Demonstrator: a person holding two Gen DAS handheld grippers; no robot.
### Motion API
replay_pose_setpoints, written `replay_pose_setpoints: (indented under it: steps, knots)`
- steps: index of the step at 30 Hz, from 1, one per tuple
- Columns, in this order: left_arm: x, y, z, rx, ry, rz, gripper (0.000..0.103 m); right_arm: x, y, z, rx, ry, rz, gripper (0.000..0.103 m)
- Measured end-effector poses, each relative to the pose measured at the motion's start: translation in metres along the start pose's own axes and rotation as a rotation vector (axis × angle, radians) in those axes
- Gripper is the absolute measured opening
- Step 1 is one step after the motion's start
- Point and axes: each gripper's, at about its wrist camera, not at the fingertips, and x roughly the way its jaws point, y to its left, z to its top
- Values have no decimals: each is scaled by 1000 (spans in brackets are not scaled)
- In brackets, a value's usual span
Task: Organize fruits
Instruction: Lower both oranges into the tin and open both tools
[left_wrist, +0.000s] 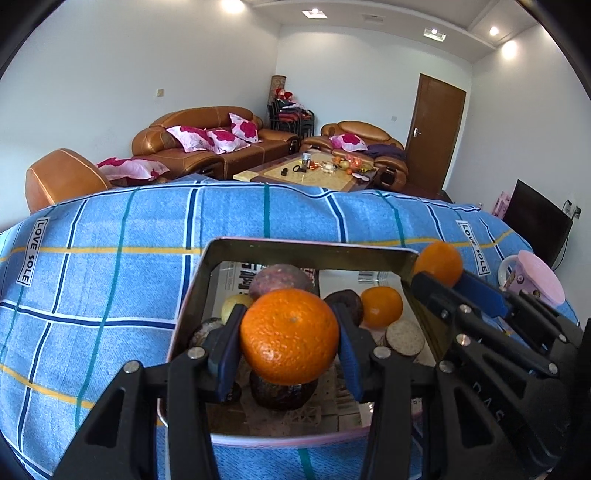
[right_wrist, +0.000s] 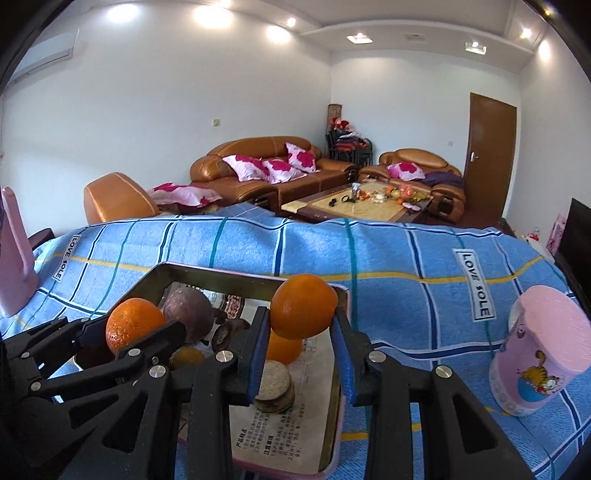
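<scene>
A square metal tray (left_wrist: 306, 248) with a mirror-like floor sits on a blue checked cloth. My left gripper (left_wrist: 290, 338) is shut on an orange (left_wrist: 290, 336) and holds it above the tray. My right gripper (right_wrist: 301, 326) is shut on a second orange (right_wrist: 303, 306) over the tray's right part (right_wrist: 258, 282). Each gripper shows in the other view: the right one with its orange (left_wrist: 437, 263), the left one with its orange (right_wrist: 133, 325). In the tray lie a third orange (left_wrist: 381, 307), dark purple fruits (left_wrist: 280, 281), a yellowish fruit (left_wrist: 232, 305) and round biscuits (left_wrist: 405, 338).
A pink cartoon cup (right_wrist: 539, 350) stands on the cloth right of the tray and shows in the left wrist view (left_wrist: 535, 277). A pink object (right_wrist: 14, 254) stands at the left edge. Behind are brown sofas (left_wrist: 214, 140), a coffee table (left_wrist: 314, 173) and a door (left_wrist: 436, 136).
</scene>
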Motion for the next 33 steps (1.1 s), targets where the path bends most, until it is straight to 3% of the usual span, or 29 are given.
replay_pose_setpoints:
  steps: [12,18,28,30,32,33]
  knots:
    - [4,13,-1,-48,23,5,48,15,-9,-1,72,56,206,36]
    - [4,11,-1,-48,21,11,48,26,-18,-6,183,104,323,36]
    - [3,9,1,-37,16,35,48,19,-18,-6,204,68,346,37]
    - [3,6,1,-25,17,34,48,16,-21,-7,217,53,370,42]
    - [3,3,1,-11,14,43,49,12,-20,-6,217,34,375,61]
    - [1,2,1,-6,8,49,49,9,-19,-5,209,18,367,61]
